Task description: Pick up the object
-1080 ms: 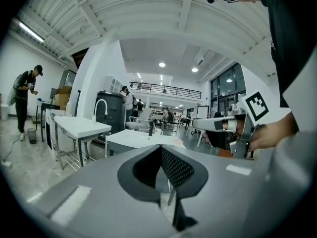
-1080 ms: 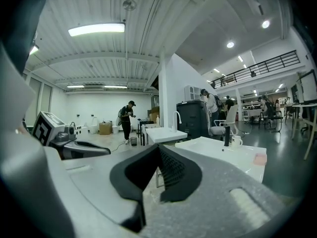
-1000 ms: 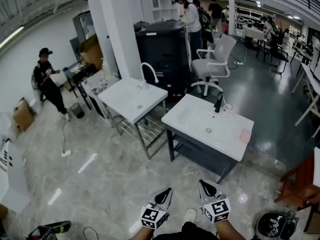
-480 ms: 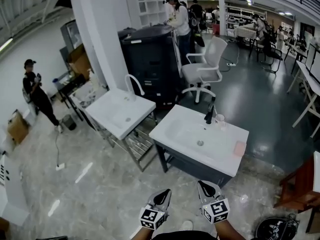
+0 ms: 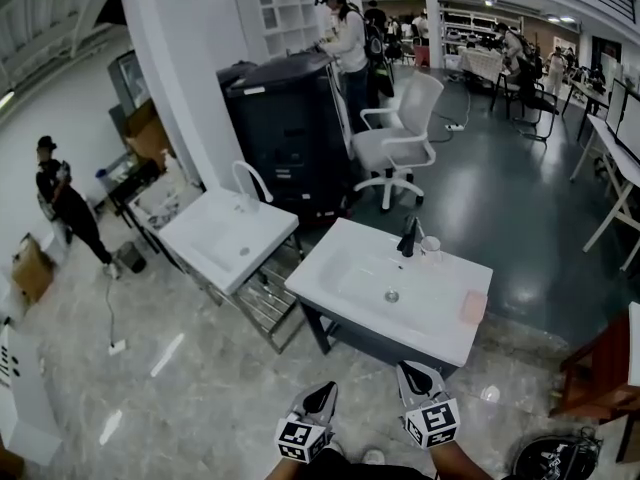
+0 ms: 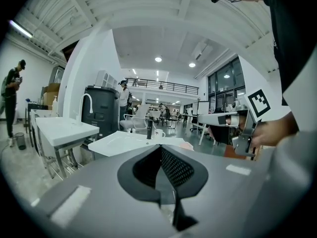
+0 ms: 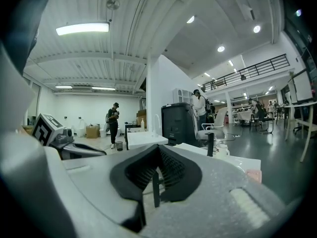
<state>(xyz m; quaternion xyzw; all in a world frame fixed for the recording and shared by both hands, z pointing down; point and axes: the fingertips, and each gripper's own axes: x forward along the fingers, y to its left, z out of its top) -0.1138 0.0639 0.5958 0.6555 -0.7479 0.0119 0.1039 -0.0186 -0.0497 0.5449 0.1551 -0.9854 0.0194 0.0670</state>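
Pressed shut on nothing: grey left gripper (image 5: 332, 384), grey right gripper (image 5: 404, 367), side by side, near white rectangular washbasin (image 5: 325, 263).

open hall: pale marbled floor (image 5: 200, 368) meets dark glossy floor (image 5: 520, 198), white pillar (image 5: 180, 88) at left, two white washbasins, one on a dark cabinet (image 5: 340, 258), one on a metal frame (image 5: 215, 238), black cabinet (image 5: 285, 118), white swivel chair (image 5: 395, 138) behind, ribbed ceiling with a strip light (image 7: 81, 29).
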